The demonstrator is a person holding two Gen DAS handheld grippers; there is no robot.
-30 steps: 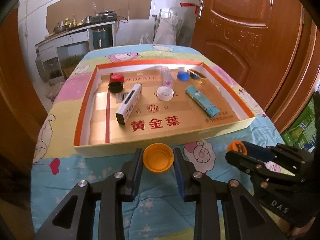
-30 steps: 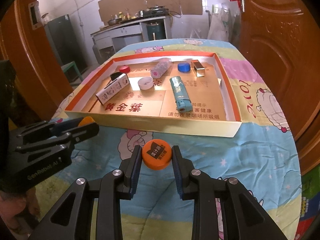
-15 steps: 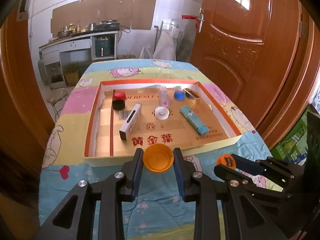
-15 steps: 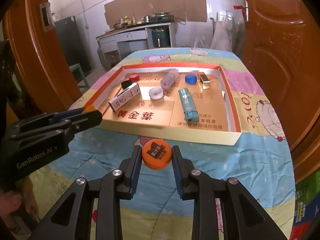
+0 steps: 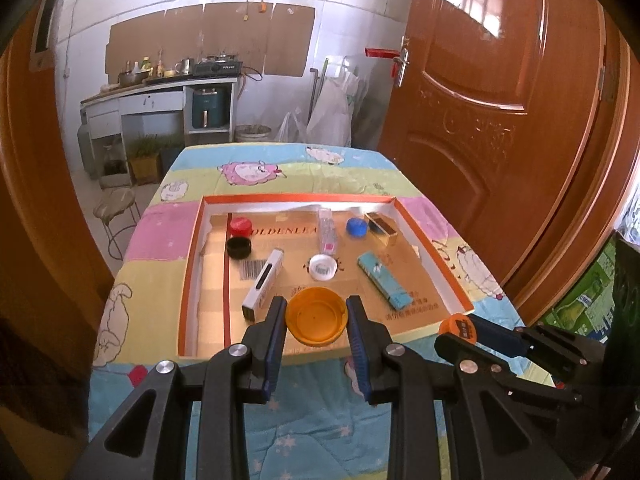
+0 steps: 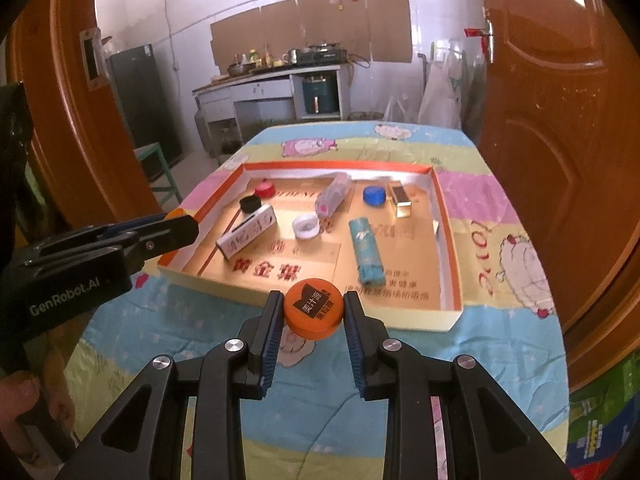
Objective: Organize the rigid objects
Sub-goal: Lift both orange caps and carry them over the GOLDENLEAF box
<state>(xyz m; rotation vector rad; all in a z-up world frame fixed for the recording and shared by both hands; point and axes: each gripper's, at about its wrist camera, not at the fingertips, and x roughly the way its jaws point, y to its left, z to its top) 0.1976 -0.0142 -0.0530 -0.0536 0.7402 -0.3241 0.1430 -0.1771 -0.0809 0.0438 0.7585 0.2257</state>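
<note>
Above the near edge of a shallow cardboard tray (image 5: 192, 264) lying on a tabletop (image 5: 160, 276) covered with a cartoon-sheep cloth, two orange caps are held in the air. In the left wrist view, an orange cap (image 5: 316, 315) with its hollow side up is clamped by the left gripper (image 5: 316, 322), whose jaws are closed against the cap's sides, over the near wall of the tray. In the right wrist view, a second orange cap (image 6: 314, 308), with dark printed characters on its top face, is pinched by the right gripper (image 6: 313, 312), the jaws pressed to either side of it, just short of the tray's near wall. The right gripper is also seen at the lower right of the left wrist view, and the left gripper (image 6: 176, 222) at the left of the right wrist view, beside the tray's near left corner. Inside the tray are seen a red cap (image 5: 241, 225) and a black cap (image 5: 239, 248) close together near the far left, a white box (image 5: 264, 283) lying at a slant, a white cap (image 5: 322, 267) near the middle, a clear tube (image 5: 326, 232) beyond it, a blue cap (image 5: 356, 227), a gold box (image 5: 382, 229) just beside the blue cap, and a teal pack (image 5: 385, 286) toward the right.
</note>
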